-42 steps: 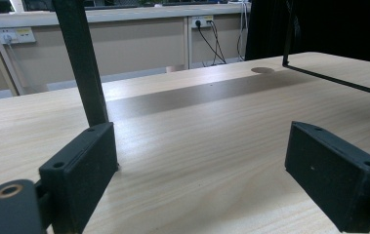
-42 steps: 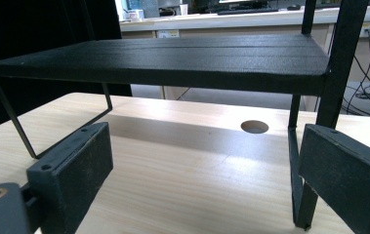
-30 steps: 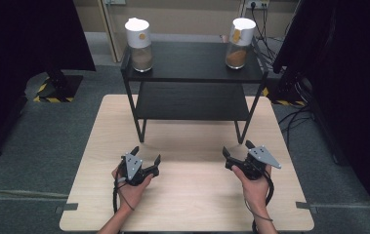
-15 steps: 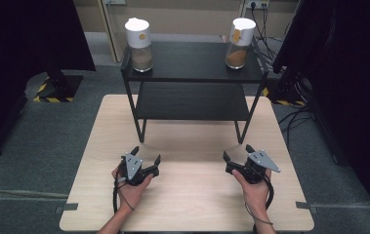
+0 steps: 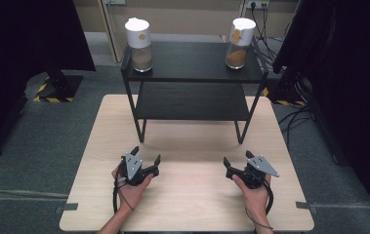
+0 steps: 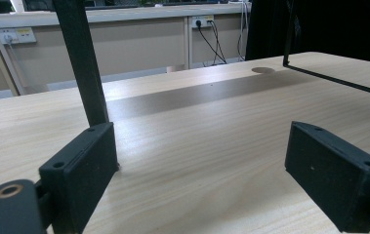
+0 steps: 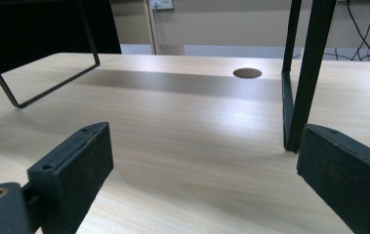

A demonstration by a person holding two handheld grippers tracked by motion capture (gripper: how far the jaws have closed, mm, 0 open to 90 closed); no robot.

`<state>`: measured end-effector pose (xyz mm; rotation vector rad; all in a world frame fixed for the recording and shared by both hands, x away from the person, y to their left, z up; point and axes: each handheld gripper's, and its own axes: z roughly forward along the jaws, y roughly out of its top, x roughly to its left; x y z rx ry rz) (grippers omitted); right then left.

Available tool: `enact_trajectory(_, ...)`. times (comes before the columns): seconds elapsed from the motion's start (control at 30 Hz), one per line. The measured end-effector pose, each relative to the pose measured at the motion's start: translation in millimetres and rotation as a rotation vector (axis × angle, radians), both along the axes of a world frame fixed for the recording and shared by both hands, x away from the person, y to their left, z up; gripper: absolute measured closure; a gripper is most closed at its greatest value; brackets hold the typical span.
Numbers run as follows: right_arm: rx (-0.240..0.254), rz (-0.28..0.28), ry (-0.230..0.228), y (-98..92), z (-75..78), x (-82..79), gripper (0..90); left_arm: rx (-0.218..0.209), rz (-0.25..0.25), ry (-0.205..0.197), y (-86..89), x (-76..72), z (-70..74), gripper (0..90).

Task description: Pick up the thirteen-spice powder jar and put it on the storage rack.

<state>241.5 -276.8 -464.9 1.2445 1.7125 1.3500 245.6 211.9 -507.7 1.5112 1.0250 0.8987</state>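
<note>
Two clear jars with white lids stand on the top of a black two-level shelf (image 5: pixel 192 66): the left jar (image 5: pixel 139 45) holds brownish grains, the right jar (image 5: pixel 239 44) orange ones. My left gripper (image 5: pixel 146 155) rests low over the wooden table (image 5: pixel 192 204) near its front, open, nothing between its jaws. My right gripper (image 5: pixel 237 160) sits level with it to the right, also open and empty. In the left gripper view, the left gripper (image 6: pixel 202 175) faces a black shelf leg (image 6: pixel 82 58). In the right gripper view, the right gripper (image 7: pixel 207 170) faces another shelf leg (image 7: pixel 307 68).
The shelf's legs and lower board stand across the back half of the table. A round cable hole (image 7: pixel 247 73) lies in the tabletop under the shelf. Dark curtains hang to both sides, and cables (image 5: pixel 295 117) trail on the floor at the right.
The right gripper has slid a little toward the person and lower in the high view. The left gripper has barely moved. Both stay open.
</note>
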Motion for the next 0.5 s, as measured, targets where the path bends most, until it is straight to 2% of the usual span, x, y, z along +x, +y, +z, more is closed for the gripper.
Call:
enact_trajectory(0.23,-0.004,-0.002,0.029,-0.6,-14.0,-5.9,7.1,0.0,0.001,0.0,-0.1,-0.1,-0.1,11.9)
enact_trajectory(0.5,-0.004,-0.003,0.002,-0.4,-17.7,-10.5,7.3,-0.003,-0.001,-0.001,0.4,-0.1,-0.4,11.9)
